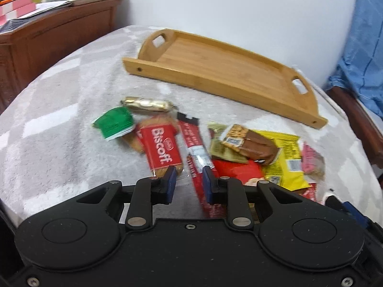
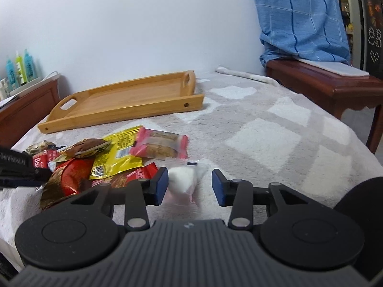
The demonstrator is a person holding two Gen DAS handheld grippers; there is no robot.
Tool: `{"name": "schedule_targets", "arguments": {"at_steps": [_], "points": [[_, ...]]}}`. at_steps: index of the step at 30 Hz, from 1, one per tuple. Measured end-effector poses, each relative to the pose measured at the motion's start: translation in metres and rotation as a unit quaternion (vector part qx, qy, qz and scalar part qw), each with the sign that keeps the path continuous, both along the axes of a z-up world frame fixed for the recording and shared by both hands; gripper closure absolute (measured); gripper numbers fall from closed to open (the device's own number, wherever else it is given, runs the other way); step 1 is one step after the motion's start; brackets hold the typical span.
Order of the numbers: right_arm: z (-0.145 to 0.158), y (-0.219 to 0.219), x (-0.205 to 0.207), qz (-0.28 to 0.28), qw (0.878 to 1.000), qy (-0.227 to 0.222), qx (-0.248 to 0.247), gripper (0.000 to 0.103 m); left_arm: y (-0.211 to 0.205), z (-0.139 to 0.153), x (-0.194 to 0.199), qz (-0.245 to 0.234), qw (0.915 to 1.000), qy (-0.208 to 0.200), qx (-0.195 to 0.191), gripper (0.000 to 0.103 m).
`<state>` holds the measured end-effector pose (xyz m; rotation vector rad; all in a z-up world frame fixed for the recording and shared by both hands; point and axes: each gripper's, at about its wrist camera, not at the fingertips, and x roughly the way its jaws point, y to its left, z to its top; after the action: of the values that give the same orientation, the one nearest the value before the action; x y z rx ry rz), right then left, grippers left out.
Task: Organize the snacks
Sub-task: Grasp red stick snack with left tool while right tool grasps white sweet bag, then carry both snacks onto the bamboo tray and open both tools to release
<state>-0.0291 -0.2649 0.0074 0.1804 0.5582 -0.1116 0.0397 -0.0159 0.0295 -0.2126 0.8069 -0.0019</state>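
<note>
Left tool [image 1: 189, 179] closed on red stick [image 1: 195, 148], label blurred. Right tool [image 2: 189, 186] part-closed around white packet [image 2: 183, 179]; grip unclear. "Biscoff" [image 1: 160, 148] legible.

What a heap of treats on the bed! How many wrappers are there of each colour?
Red: 4 (Biscoff pack, long stick, pouch, small bar)
Yellow packet: 1
Green packet: 1
Gold sweet: 1
Brown packet: 1
Pink packet: 1
White sachet: 1
Total: 10 that show

open blanket [image 2: 263, 143] right of snack pile [image 2: 115, 157], wooden tray [image 2: 124, 112] behind
</note>
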Motion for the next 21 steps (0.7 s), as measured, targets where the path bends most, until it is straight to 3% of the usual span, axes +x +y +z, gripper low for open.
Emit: {"name": "schedule_targets", "arguments": {"at_steps": [6,13,21], "points": [[-0.003,0.008,0.0,0.022,1.0,0.004,-0.01,0.056,-0.003,-0.003,-0.001,-0.015,0.9998,0.005,-0.012,0.082],[-0.006,0.012,0.001,0.013,1.0,0.007,-0.011,0.055,0.006,0.001,0.005,-0.007,0.9967,0.008,-0.08,0.079],[-0.005,0.012,0.0,0.013,1.0,0.007,-0.013,0.055,0.007,-0.008,-0.001,-0.013,0.996,0.029,-0.084,0.075]]}}
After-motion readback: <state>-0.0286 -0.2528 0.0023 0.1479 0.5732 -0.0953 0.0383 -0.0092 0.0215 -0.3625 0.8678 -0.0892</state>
